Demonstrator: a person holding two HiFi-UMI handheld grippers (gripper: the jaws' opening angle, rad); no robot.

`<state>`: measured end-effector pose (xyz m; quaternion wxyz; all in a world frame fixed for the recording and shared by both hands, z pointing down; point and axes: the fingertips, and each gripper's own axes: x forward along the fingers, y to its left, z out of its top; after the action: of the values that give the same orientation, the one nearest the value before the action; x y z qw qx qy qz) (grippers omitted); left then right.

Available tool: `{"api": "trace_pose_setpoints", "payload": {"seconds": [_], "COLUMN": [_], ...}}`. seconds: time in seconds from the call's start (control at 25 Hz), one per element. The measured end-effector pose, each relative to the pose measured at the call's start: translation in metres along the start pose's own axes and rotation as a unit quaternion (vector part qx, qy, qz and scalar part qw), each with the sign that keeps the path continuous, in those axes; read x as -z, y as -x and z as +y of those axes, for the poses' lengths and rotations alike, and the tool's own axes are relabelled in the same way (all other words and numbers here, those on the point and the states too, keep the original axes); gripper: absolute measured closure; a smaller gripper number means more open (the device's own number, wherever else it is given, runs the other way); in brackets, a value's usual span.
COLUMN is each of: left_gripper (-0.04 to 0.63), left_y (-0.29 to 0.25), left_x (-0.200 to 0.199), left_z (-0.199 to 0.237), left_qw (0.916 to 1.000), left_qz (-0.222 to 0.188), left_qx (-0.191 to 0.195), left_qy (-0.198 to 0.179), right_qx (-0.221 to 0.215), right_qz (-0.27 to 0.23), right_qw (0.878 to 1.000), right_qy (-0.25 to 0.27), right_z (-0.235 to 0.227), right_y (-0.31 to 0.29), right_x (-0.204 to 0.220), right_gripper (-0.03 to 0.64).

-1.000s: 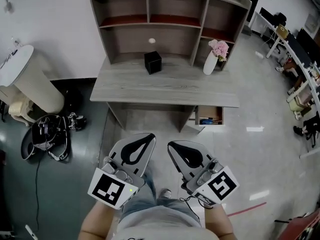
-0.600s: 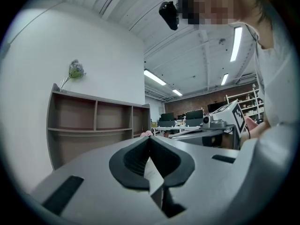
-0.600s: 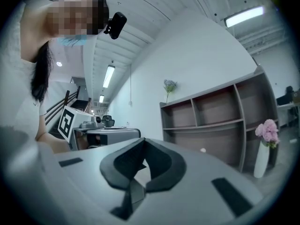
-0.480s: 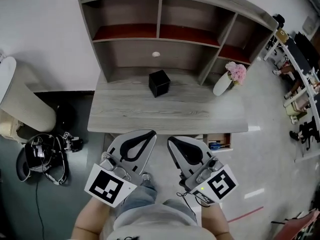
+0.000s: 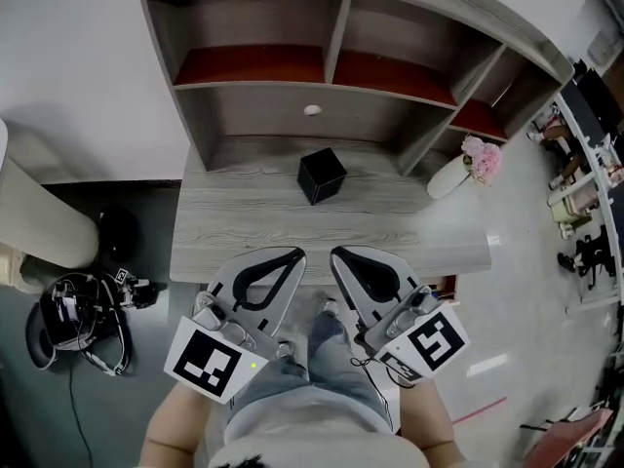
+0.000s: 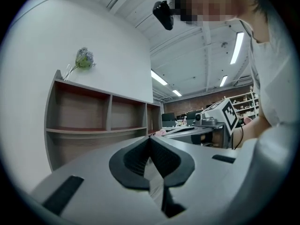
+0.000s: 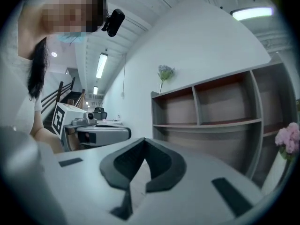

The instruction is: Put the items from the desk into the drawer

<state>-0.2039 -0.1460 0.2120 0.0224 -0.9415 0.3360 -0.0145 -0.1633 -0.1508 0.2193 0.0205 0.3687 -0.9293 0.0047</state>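
Hovering side by side just short of the tabletop [image 5: 253, 224], the left tongs [image 5: 284, 261] and the right tongs [image 5: 342, 259] are both pressed together at the tips and are pinching nothing; each gripper view is showing only bare dark pads meeting.

By the look of things, the task is sitting at its very start. The black cube [image 5: 321, 175] is resting near the middle of the tabletop, well apart from both tongs. A white vase [image 5: 450, 176] with pink flowers is standing at the right end, under the shelf unit [image 5: 336, 37]. Nothing is being carried, so both things are probably waiting to be moved.

The drawer [image 5: 449, 283] is only peeking out as a sliver under the right front edge of the tabletop, beside the right tongs. What is lying inside it cannot be told from here. The compartments of the shelf unit are showing no items in them.
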Motion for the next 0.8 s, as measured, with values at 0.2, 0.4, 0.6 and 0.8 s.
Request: {"api": "trace_pose_setpoints", "payload": {"seconds": [0.2, 0.4, 0.6, 0.8], "left_gripper": [0.588, 0.587, 0.587, 0.587], "left_y": [-0.021, -0.047, -0.077, -0.099], "left_x": [0.003, 0.009, 0.019, 0.036], "left_z": [0.029, 0.053, 0.074, 0.091], "left_qw": [0.9998, 0.9988, 0.9959, 0.9918], "left_qz": [0.002, 0.010, 0.028, 0.049], "left_qx": [-0.019, -0.047, -0.084, -0.115], "left_qy": [-0.004, 0.005, 0.016, 0.028], "right_qx": [-0.022, -0.058, -0.101, -0.139], "right_qz": [0.034, 0.080, 0.137, 0.184], "right_qw": [0.999, 0.995, 0.985, 0.971], "right_qy": [0.010, 0.030, 0.042, 0.063], "right_z": [-0.038, -0.083, -0.131, -0.164], "right_y": [-0.035, -0.067, -0.097, -0.120], "right_x": [0.013, 0.035, 0.071, 0.110], "right_gripper": [0.609, 0.609, 0.607, 0.607]}}
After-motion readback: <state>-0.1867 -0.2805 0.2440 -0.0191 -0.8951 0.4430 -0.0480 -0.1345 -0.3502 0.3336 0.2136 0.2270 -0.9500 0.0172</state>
